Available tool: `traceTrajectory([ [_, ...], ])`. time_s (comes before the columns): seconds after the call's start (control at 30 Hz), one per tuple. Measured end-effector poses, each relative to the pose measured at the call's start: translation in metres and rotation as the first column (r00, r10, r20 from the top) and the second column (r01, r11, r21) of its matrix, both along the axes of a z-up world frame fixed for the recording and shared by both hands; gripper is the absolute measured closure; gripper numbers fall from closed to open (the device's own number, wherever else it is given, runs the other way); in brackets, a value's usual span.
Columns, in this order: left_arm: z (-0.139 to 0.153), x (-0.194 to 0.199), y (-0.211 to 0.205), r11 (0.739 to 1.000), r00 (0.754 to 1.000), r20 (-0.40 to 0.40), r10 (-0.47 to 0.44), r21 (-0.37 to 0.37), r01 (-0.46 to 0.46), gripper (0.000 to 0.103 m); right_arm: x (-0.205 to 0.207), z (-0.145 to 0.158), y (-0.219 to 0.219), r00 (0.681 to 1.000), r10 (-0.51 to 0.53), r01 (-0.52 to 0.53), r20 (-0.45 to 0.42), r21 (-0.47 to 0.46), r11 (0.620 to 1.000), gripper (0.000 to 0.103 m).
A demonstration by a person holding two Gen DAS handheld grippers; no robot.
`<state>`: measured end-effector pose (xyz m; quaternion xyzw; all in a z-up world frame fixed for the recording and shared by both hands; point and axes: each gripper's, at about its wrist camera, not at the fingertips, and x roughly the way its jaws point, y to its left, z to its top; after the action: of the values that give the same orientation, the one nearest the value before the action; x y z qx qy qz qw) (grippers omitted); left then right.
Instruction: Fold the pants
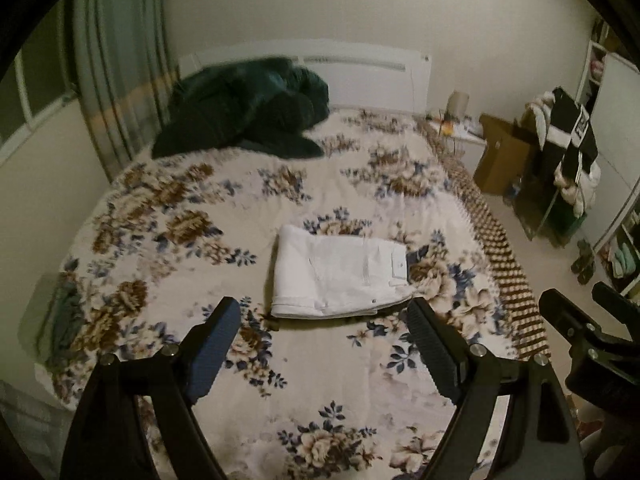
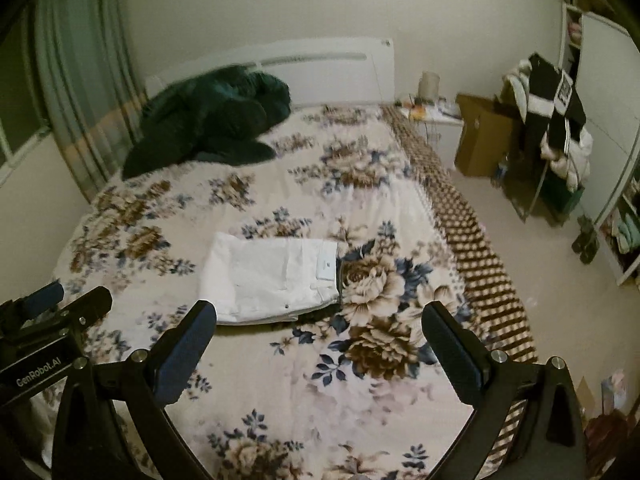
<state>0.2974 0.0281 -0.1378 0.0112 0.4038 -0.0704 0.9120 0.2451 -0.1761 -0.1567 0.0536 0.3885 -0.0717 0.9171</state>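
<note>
Your bed [image 1: 168, 208] has the white pants [image 1: 340, 276] lying folded mid-blanket, long axis running 9 to 3. They're at 12 o'clock from your left tool [image 1: 324, 344], nearer than your right tool [image 2: 320, 344], where they're around 11. Both tools spread wide, holding nothing. Looks basically done.

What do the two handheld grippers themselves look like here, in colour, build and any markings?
Both are matte black. The left gripper and right gripper each have two wedge-shaped arms with silver round bolts at the joints. The fingers carry ribbed pads, dark blue to black. In the right wrist view the left gripper's body bears white lettering reading GenRobot.AI. No cables, sleeves or hands are visible.
</note>
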Motion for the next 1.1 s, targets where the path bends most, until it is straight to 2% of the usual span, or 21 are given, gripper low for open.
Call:
traceTrajectory([
  [0.2,0.061,-0.064,-0.002,1.0,0.997,0.068,0.027,0.01,-0.028,0.018,-0.075,0.078,0.005,0.997,0.043,-0.044,0.067,0.001,0.999,0.0],
  [0.33,0.083,-0.09,-0.002,1.0,0.997,0.067,0.025,0.004,-0.025,0.018,-0.114,0.113,0.009,0.995,0.06,-0.06,0.076,-0.002,0.998,0.0],
  [0.37,0.088,-0.097,-0.002,1.0,0.998,0.067,0.018,0.004,-0.018,0.017,-0.126,0.124,0.01,0.995,0.058,-0.058,0.08,-0.008,0.998,0.0],
  [0.4,0.092,-0.101,-0.002,1.0,0.998,0.061,0.009,0.0,-0.009,0.005,-0.135,0.133,0.011,0.995,0.056,-0.055,0.084,-0.011,0.998,0.0],
  [0.43,0.095,-0.105,-0.002,1.0,0.999,0.053,0.003,-0.002,-0.003,0.0,-0.144,0.141,0.012,0.995,0.055,-0.054,0.086,-0.013,0.998,0.0],
  [0.53,0.106,-0.116,0.003,1.0,0.998,0.065,0.017,0.013,-0.018,0.0,-0.165,0.162,0.017,0.995,0.042,-0.04,0.089,-0.024,0.999,0.0],
  [0.77,0.114,-0.132,0.011,0.999,0.996,0.087,0.031,0.028,-0.034,0.0,-0.194,0.185,0.027,0.995,0.027,-0.025,0.093,-0.027,0.999,0.0],
  [0.9,0.114,-0.145,0.011,0.996,0.993,0.104,0.059,0.056,-0.065,0.0,-0.195,0.186,0.031,0.996,0.025,-0.024,0.083,-0.023,0.999,0.0],
  [1.1,0.109,-0.151,0.012,0.996,0.994,0.082,0.066,0.057,-0.071,0.0,-0.19,0.182,0.031,0.997,0.03,-0.029,0.07,-0.024,0.999,0.0],
])
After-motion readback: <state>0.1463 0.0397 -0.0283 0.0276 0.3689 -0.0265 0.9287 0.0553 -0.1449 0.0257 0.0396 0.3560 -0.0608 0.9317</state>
